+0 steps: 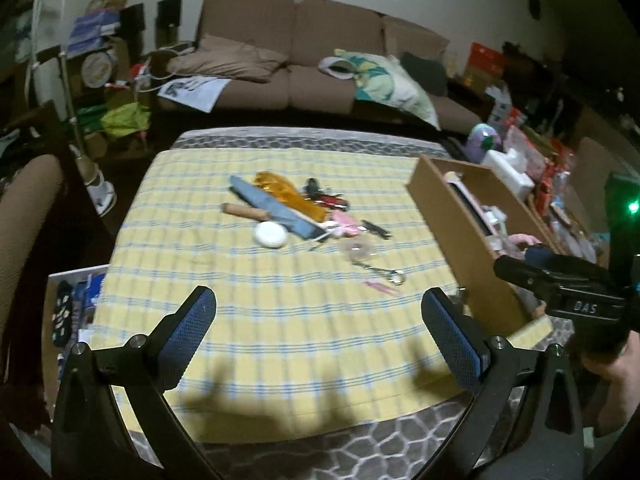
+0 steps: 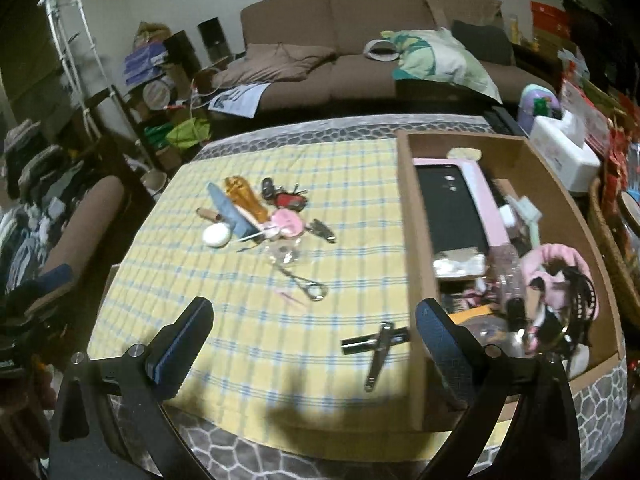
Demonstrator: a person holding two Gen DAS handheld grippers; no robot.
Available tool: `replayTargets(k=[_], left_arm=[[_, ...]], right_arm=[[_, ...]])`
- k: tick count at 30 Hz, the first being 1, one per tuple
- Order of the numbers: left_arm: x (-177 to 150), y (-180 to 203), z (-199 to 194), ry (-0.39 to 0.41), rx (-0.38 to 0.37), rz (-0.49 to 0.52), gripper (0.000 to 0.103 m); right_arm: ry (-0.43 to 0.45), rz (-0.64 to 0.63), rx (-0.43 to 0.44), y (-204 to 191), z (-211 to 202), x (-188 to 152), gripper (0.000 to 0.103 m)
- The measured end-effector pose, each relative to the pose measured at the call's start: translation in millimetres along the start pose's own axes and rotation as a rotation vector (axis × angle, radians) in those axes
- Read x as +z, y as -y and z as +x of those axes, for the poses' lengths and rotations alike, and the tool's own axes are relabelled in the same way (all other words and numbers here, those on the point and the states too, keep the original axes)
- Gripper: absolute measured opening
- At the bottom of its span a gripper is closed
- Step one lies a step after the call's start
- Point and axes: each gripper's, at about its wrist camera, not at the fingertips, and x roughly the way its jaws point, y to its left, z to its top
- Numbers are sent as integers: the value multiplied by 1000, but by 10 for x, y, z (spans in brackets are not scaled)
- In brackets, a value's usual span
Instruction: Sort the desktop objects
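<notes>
A pile of small objects lies mid-table on a yellow checked cloth (image 1: 280, 320): an orange case (image 1: 288, 194), a blue-grey sheath (image 1: 272, 210), a white round puck (image 1: 271, 235), keys (image 2: 286, 196), a pink item (image 2: 286, 222) and a metal clip (image 2: 310, 288). A nail clipper (image 2: 378, 346) lies close to the cardboard box (image 2: 416, 264), which holds a black tablet (image 2: 452, 212) and pink items. My left gripper (image 1: 318, 330) is open and empty above the cloth's near part. My right gripper (image 2: 314, 342) is open and empty, its right finger (image 2: 438, 340) by the box's near corner.
A brown sofa (image 1: 328, 48) with cushions stands behind the table. A chair arm (image 1: 28, 208) is at the left. Cluttered shelves and a white tissue box (image 2: 564, 152) are on the right. The right gripper's body (image 1: 560, 288) shows beside the box in the left wrist view.
</notes>
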Motion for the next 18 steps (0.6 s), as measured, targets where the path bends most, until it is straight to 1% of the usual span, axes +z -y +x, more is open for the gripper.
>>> replayTargets(k=[5, 10, 15, 18], left_arm=[[-69, -219, 18, -5, 23, -25, 103], [-105, -350, 94, -15, 37, -47, 103], [-191, -453, 281, -42, 62, -80, 103], [-293, -476, 455, -62, 102, -82, 103]], right_arm=[[-18, -32, 3, -232, 130, -14, 103], [-36, -53, 6, -434, 280, -53, 103], [-64, -55, 2, -546, 515, -166, 103], [-76, -46, -21, -553, 697, -274, 103]])
